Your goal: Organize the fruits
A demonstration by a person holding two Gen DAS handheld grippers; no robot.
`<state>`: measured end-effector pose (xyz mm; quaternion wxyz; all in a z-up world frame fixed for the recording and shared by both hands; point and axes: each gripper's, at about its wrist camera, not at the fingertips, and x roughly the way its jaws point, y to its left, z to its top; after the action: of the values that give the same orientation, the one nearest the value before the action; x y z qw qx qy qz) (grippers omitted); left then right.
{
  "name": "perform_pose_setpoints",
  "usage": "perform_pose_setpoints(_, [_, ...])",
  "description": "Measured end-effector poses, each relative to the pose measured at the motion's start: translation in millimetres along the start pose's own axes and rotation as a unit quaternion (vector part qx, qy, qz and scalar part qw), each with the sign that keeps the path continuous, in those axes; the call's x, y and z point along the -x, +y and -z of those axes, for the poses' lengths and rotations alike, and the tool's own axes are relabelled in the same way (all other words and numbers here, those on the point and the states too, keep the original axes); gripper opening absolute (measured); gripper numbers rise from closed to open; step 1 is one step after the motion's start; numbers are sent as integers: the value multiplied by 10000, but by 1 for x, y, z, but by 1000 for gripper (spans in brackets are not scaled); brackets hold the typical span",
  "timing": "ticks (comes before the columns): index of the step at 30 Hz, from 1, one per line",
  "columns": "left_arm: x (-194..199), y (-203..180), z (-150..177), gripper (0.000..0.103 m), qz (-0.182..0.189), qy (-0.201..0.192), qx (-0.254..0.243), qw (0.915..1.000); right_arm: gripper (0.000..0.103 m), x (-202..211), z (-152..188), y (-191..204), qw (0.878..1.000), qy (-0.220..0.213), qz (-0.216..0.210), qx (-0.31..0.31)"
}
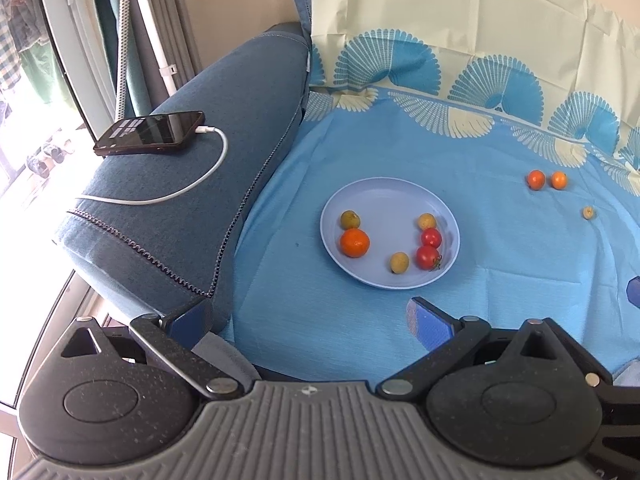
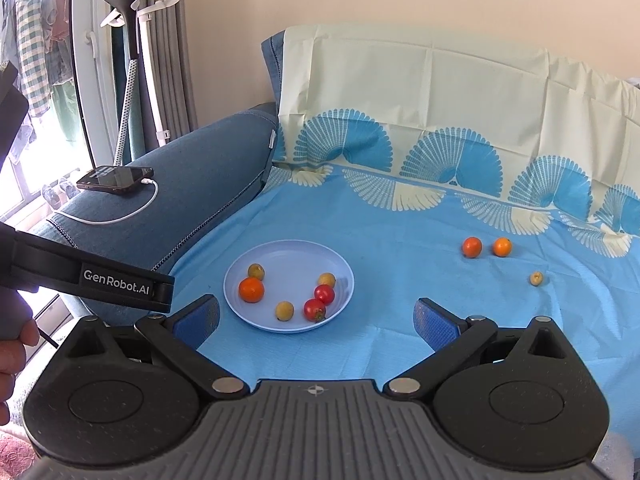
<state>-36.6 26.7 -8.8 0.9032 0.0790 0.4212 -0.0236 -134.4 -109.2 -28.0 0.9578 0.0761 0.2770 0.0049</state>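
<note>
A pale blue plate (image 1: 384, 196) (image 2: 280, 252) lies on the blue cloth. It holds an orange (image 1: 354, 242) (image 2: 251, 289), two red tomatoes (image 1: 428, 257) (image 2: 315, 309) and three small yellow-green fruits (image 1: 399, 262) (image 2: 284, 311). Two small oranges (image 1: 536, 179) (image 2: 472, 247) and one small yellow fruit (image 1: 588, 212) (image 2: 536, 278) lie on the cloth to the right. My left gripper (image 1: 308, 316) is open and empty, near of the plate. My right gripper (image 2: 316, 320) is open and empty, just near of the plate.
A blue sofa armrest (image 1: 224, 152) (image 2: 192, 184) rises left of the cloth, with a phone (image 1: 150, 133) (image 2: 116, 179) and white cable on it. The left gripper's body (image 2: 92, 276) shows at the left in the right wrist view. The cloth-draped backrest (image 2: 420, 92) stands behind.
</note>
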Motion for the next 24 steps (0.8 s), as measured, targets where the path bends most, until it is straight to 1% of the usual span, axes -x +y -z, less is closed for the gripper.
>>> perform_pose_setpoints(4, [-7,-19,-8,103,142,-4,-172,9998,102,-5,0,-20,9998,-67,189,34])
perform_pose_setpoints(7, [-15,-44,-19,103,409,22,-405,9983,102,-10,2,-48,9986,-126,504,-57])
perform_pose_setpoints(10, [-26,-80,-32,103,742,-12,-714,9947,102,-18,5,-89,9957,-123,865,-299])
perform_pose_setpoints(13, [-41,-122,-48,103,807,-81,-1092,9907,102,-28,7,-131,9913,-73,1203,-533])
perform_pose_setpoints(15, [-54,-149,-60,103,835,-95,-1260,9885,102,-37,8,-158,9877,-51,1420,-648])
perform_pose_setpoints(19, [-83,-196,-84,103,966,-111,-1389,9855,102,-61,12,-202,9831,20,1621,-846])
perform_pose_setpoints(24, [-140,-250,-107,103,1022,-65,-1566,9823,102,-109,16,-241,9823,137,1643,-888])
